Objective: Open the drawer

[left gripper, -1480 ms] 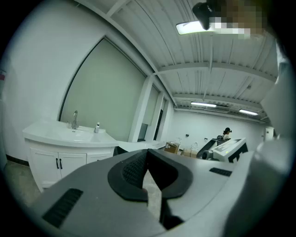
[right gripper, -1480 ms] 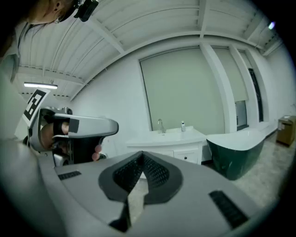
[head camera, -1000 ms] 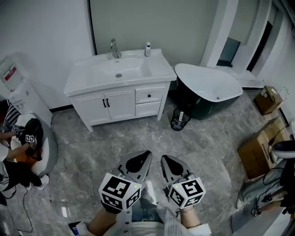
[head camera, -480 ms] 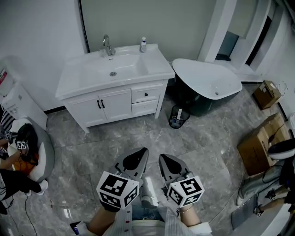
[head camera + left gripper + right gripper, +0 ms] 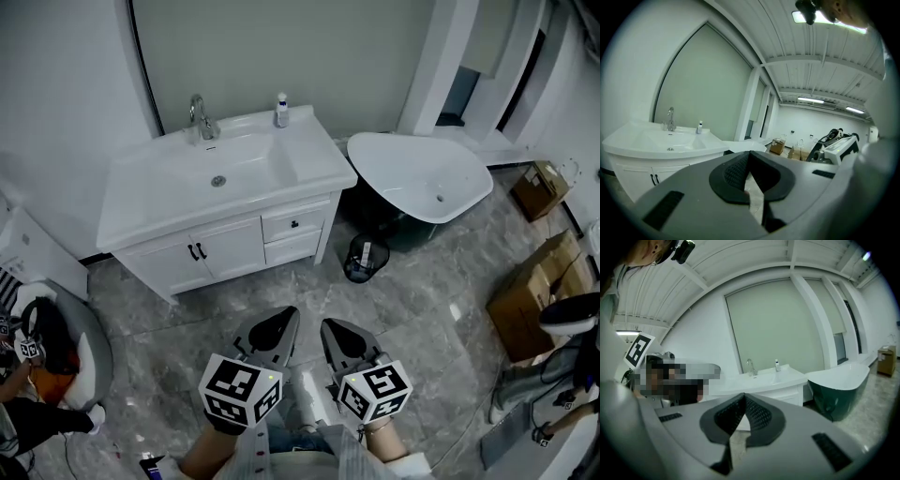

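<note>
Left tongs (image 5: 274,330) and right tongs (image 5: 343,336), closed and empty at lower centre, were well apart from the drawer (image 5: 279,225) at centre, likely stiff, light, best pulled by its knob (image 5: 294,224).

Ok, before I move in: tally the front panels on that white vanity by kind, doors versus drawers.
Doors: 2 (left door, right door)
Drawers: 2 (upper drawer, lower drawer)
Total: 4
</note>
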`<control>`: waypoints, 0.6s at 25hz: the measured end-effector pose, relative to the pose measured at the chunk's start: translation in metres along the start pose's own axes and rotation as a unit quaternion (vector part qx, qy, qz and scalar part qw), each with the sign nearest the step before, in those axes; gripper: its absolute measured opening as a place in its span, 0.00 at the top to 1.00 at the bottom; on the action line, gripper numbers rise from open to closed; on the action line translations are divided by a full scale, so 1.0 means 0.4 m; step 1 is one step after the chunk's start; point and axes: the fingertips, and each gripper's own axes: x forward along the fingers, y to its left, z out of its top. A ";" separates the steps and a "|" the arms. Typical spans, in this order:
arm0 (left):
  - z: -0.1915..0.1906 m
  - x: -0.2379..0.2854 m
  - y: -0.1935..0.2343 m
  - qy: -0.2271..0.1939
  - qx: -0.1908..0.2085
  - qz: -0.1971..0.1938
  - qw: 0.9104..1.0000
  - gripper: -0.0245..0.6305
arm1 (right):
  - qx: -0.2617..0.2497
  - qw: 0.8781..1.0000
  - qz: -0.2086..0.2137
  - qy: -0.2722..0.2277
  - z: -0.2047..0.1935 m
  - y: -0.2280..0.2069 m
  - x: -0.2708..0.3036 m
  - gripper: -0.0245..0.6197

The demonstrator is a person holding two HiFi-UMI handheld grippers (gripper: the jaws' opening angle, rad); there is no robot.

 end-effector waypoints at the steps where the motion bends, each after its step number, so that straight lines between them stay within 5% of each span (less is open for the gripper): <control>1: 0.007 0.013 0.021 0.000 0.000 -0.002 1.000 0.94 | 0.002 1.000 -0.004 -0.001 0.007 -0.008 0.022 0.95; 15: 0.048 0.106 0.228 0.002 -0.009 -0.007 1.000 0.94 | 0.015 0.999 -0.043 0.008 0.031 -0.068 0.210 0.95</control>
